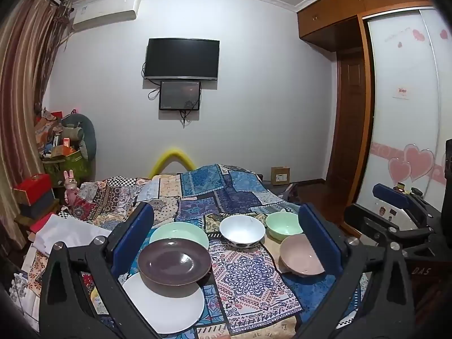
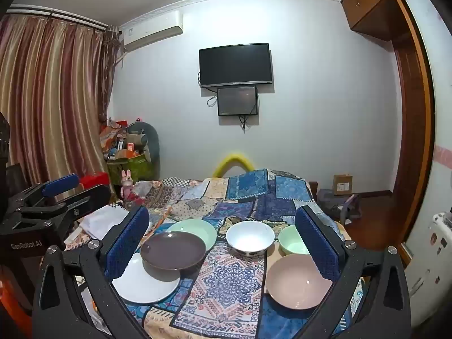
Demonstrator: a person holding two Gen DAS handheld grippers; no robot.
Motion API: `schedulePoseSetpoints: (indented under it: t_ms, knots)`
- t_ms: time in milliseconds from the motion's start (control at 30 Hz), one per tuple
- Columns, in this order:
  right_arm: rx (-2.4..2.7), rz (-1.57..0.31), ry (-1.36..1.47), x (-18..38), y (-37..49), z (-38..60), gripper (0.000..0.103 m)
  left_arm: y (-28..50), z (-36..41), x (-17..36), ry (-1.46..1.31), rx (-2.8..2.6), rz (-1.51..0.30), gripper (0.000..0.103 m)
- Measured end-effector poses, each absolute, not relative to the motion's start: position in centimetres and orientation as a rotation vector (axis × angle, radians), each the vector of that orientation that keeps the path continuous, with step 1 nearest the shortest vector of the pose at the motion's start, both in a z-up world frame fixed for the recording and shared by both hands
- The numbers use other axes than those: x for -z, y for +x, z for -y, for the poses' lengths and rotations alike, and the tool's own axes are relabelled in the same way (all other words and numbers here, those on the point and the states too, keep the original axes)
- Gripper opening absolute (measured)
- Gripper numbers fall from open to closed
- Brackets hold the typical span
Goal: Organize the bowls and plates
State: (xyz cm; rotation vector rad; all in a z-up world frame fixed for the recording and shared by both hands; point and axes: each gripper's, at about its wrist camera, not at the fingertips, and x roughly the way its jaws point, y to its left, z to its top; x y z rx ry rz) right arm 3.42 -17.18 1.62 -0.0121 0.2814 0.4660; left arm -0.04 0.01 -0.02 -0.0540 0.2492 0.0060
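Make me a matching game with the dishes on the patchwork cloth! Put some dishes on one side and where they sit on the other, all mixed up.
Dishes:
1. brown plate
2. white plate
3. pink bowl
4. white bowl

Places:
A. nearest, on the right
B. in the middle, at the back
C. nearest, on the left, partly under another plate
D. resting on two other plates

Pairs: 1-D, 2-C, 3-A, 4-B

Left tool point(image 1: 226, 243) wide apart, empty; brown plate point(image 1: 174, 262) overlaps white plate point(image 1: 166, 308), green plate point(image 1: 180, 233).
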Motion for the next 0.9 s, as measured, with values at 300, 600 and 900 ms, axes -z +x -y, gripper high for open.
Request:
schedulePoseSetpoints:
  t_ms: [300, 600, 900]
  knots:
    - [-0.465, -0.281, -0.011, -1.5, 3.4, 17.0, 0.103, 0.0, -0.1, 0.1, -0.069, -0.028, -0.263, 0.103]
    - [-0.464, -0.278, -0.008, -2.3, 3.4, 17.2, 0.103, 0.3, 0.1, 0.0, -0.065, -0.003, -0.260, 0.103]
    - [-0.464, -0.281, -0.002, -1.8, 3.3, 17.6, 0.103, 0.3, -0.1, 0.1, -0.071, -0.003, -0.262, 0.103]
